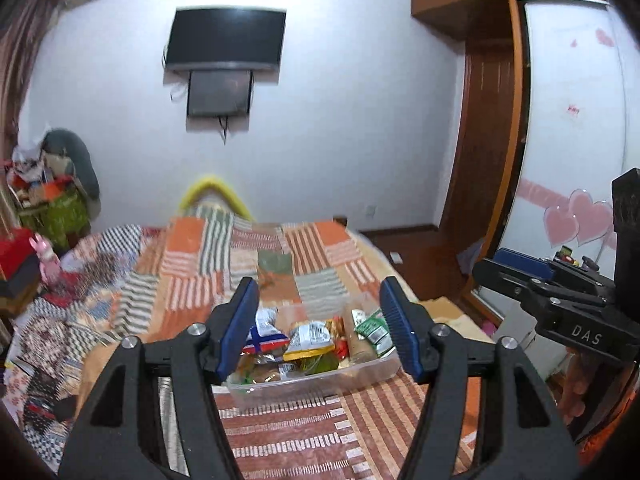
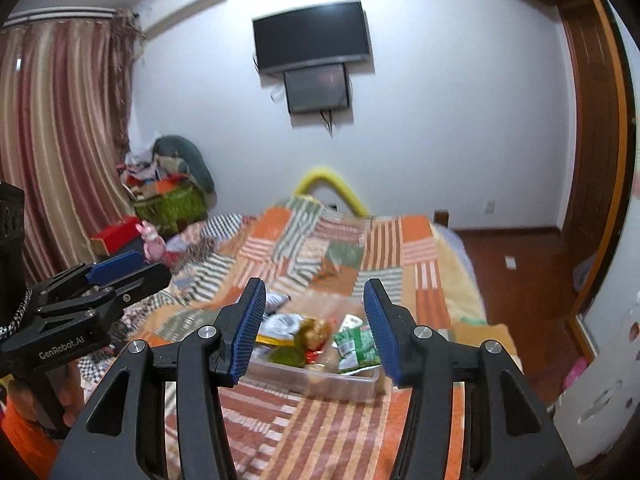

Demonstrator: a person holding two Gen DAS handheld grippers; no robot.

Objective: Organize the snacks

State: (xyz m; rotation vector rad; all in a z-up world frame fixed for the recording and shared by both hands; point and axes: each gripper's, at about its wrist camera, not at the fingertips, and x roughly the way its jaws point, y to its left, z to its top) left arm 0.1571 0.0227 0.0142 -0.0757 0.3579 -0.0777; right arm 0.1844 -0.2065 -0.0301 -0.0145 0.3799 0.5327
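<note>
A patchwork quilt [image 1: 280,264] in orange, green and striped squares covers the bed. On the white wall beyond it hangs a dark TV [image 1: 226,40], with a smaller dark panel [image 1: 219,94] fixed just under it. A yellow curved tube [image 2: 332,184] rises at the bed's far end. Striped curtains [image 2: 60,128] hang on the left, beside a cluttered pile with a green bag [image 2: 172,202]. A pink toy [image 2: 150,240] stands near a red box [image 2: 118,232]. Pink hearts [image 1: 576,220] decorate the wardrobe door.

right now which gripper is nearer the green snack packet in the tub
Hard to call. The green snack packet lies at the tub's right end; the right gripper faces it directly, the left gripper points more toward the tub's middle.
</note>
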